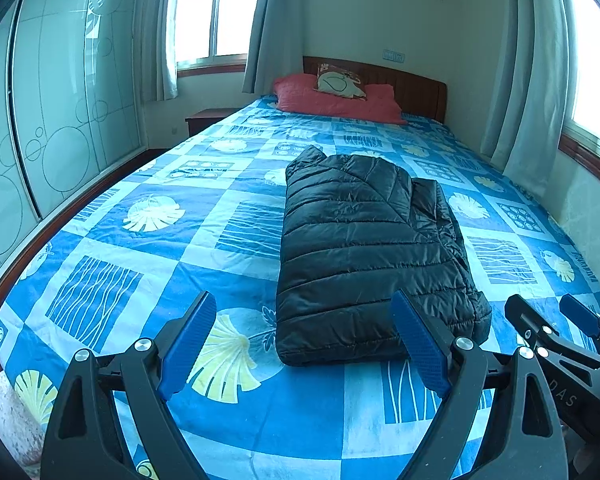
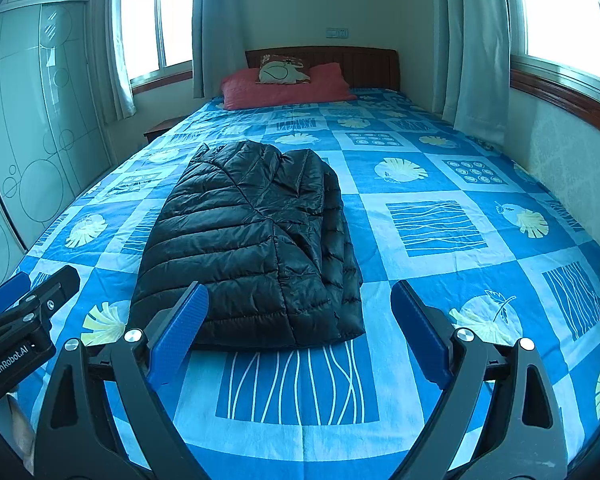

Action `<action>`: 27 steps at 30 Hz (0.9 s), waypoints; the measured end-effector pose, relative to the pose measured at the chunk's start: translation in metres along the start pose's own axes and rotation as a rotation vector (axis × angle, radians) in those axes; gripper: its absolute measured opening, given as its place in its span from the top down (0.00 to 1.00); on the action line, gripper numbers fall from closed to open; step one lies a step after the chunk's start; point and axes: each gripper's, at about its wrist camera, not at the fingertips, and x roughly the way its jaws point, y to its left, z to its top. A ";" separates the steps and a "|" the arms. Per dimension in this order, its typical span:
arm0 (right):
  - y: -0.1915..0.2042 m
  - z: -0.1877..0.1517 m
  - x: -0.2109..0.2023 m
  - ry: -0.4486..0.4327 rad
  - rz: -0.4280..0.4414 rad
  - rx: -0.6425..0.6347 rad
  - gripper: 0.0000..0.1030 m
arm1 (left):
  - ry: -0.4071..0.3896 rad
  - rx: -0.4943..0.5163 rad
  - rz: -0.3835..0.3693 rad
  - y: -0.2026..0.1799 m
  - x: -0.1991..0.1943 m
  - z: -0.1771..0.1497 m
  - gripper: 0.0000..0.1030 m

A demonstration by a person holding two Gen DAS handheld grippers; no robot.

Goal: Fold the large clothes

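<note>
Our left claw (image 1: 304, 340) and right claw (image 2: 300, 332) nearest cam, both w/ fingers apart, empty, hovering over bed's foot edge. Black puffer jacket (image 2: 252, 240) lies mid-bed (image 2: 440, 272), narrow bundle, sides tucked in; we judge lengthwise folds done, end-to-end fold prob. left.

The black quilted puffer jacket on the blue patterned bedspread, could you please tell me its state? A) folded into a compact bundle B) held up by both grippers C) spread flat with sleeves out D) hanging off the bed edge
A: the black quilted puffer jacket lies folded in layers on the blue patterned bedspread, untouched by either open gripper.
</note>
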 end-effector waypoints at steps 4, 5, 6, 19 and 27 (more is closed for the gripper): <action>0.000 0.000 0.000 0.000 0.001 -0.001 0.10 | -0.010 0.019 0.019 -0.003 -0.002 0.001 0.14; -0.001 0.000 0.000 0.000 0.002 -0.001 0.10 | -0.016 0.023 0.028 -0.004 -0.003 0.001 0.14; -0.001 0.000 0.000 0.000 0.002 -0.002 0.10 | -0.022 0.029 0.028 -0.005 -0.004 0.001 0.14; 0.000 -0.002 0.000 0.003 0.001 0.001 0.10 | -0.014 -0.001 0.008 -0.001 -0.001 -0.003 0.14; 0.000 -0.006 -0.001 0.006 0.002 -0.004 0.10 | -0.007 0.010 0.024 0.001 0.005 -0.004 0.14</action>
